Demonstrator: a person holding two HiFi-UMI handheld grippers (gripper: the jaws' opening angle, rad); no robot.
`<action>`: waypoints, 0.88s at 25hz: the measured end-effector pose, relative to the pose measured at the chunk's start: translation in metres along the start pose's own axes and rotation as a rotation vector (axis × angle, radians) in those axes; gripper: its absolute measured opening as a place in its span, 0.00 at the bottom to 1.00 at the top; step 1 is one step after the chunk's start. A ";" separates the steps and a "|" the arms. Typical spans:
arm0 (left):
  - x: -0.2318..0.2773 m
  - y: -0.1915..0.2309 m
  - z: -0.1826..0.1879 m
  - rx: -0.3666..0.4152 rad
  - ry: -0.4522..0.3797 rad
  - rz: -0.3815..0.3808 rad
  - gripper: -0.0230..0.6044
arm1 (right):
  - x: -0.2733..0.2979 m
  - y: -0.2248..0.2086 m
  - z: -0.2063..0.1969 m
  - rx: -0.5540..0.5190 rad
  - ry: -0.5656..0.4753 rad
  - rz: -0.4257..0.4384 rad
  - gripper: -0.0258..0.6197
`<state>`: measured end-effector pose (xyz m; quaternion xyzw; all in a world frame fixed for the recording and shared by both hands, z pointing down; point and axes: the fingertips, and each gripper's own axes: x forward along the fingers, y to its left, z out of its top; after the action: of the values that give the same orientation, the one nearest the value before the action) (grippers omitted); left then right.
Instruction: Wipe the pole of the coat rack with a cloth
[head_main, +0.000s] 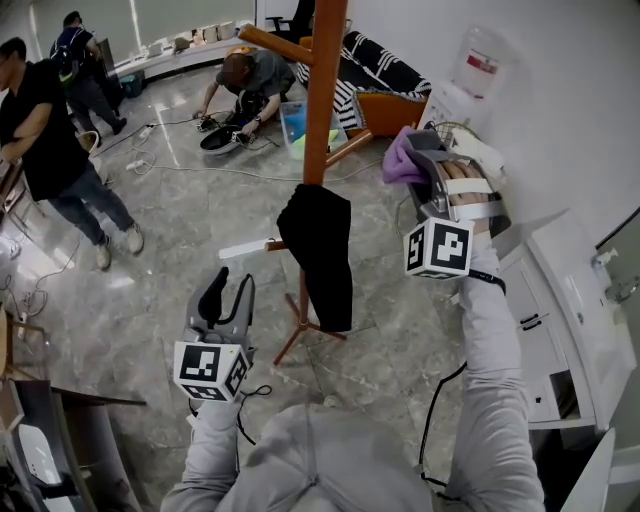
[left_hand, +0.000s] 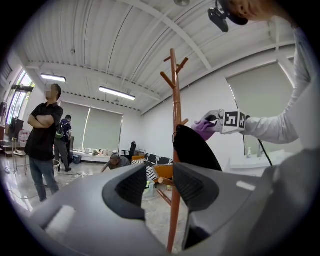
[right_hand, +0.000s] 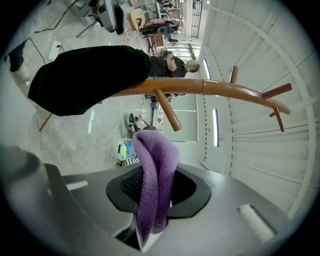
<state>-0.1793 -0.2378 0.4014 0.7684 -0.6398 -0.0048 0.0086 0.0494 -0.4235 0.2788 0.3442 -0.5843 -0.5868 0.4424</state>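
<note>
Grey stone floor (head_main: 150, 210), polished and veined, with cables (head_main: 200, 170) strewn across it. People (head_main: 50, 140) are busy well beyond both claws. White slatted ceiling (left_hand: 125, 50) overhead.

Right claw (head_main: 422, 152): clamped on the cloth (right_hand: 156, 170). The cloth is purple, thick terry with a nubby pile. It is folded into a soft hump that stands out past the jaw tips and drapes back over the pads.

Pole (right_hand: 220, 90): straight ahead of my right claw, lying across the line of its jaws. Round timber, orange-brown, smooth with a dull sheen, a seam partway along. Short angled pegs (right_hand: 167, 112) branch off, and one sits just beyond the cloth's tip. Cloth and pole are near but not touching, as far as I can see.

Black garment (head_main: 320, 255): limp and matte, hung on the pole lower than my right claw, covering part of the shaft.

Left claw (left_hand: 160, 189): jaws parted, nothing between the ribbed pads. The pole shows through the gap but stands well ahead, apart.

Progress, my judgement: no wiping contact at this moment, and the wood shows no sign of which lengths are clean. The whole shaft reads as left to do:
- the upper length among the pegs
- the stretch by the garment, which will want working around
- the lower part down to the splayed feet (head_main: 290, 345)
</note>
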 end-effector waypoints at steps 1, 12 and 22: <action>0.000 -0.001 0.000 0.001 0.001 -0.001 0.31 | -0.001 0.003 -0.002 0.014 0.002 0.002 0.17; 0.000 0.002 0.005 0.013 0.000 0.008 0.31 | -0.027 0.032 -0.023 0.380 0.001 -0.034 0.17; -0.002 0.005 0.011 0.023 -0.011 0.016 0.31 | -0.070 0.049 -0.015 0.864 -0.092 -0.107 0.17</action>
<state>-0.1848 -0.2370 0.3901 0.7632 -0.6461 -0.0017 -0.0038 0.0952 -0.3615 0.3187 0.5007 -0.7766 -0.3254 0.2004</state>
